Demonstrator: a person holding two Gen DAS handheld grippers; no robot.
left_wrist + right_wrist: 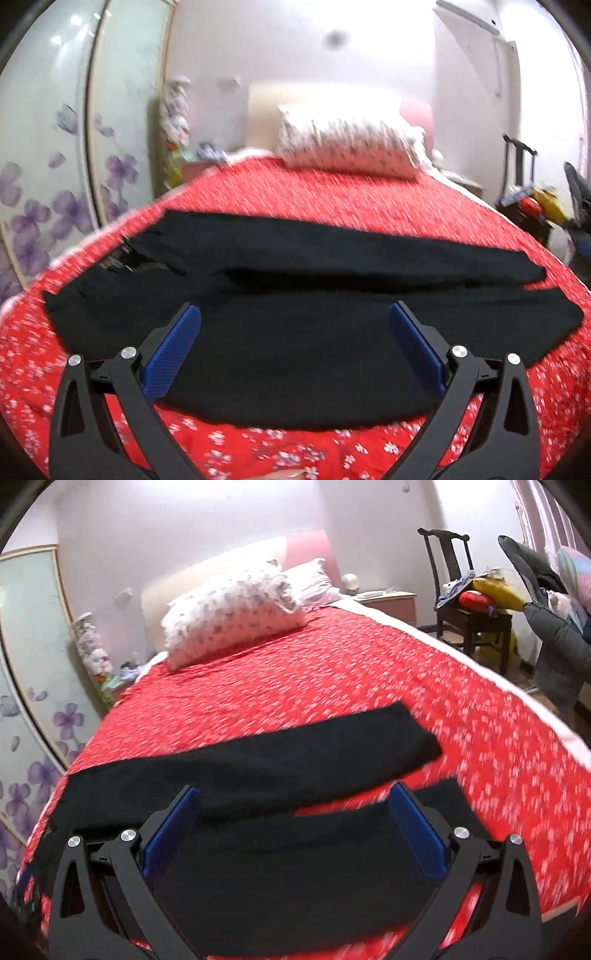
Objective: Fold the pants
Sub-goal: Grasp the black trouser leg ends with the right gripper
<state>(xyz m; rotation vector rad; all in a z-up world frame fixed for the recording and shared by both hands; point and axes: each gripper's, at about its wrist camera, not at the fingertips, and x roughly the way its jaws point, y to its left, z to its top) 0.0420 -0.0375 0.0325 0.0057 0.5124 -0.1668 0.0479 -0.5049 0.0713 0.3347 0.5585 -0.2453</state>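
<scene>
Left wrist view has the long black fabric pants (295, 295) flat on the red floral bed (332, 192), long axis nine-to-three, at twelve o'clock of both tongs, left tongs (294, 347) and right tongs (295, 829) spread wide, empty.

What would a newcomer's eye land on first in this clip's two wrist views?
First, the black pants spread lengthwise across the near end of the bright red flower-print bedspread, both legs side by side. Next, the blue-padded left gripper and right gripper, each wide open above the dark cloth. Beyond, a white flower-print pillow lies at the headboard.
</scene>
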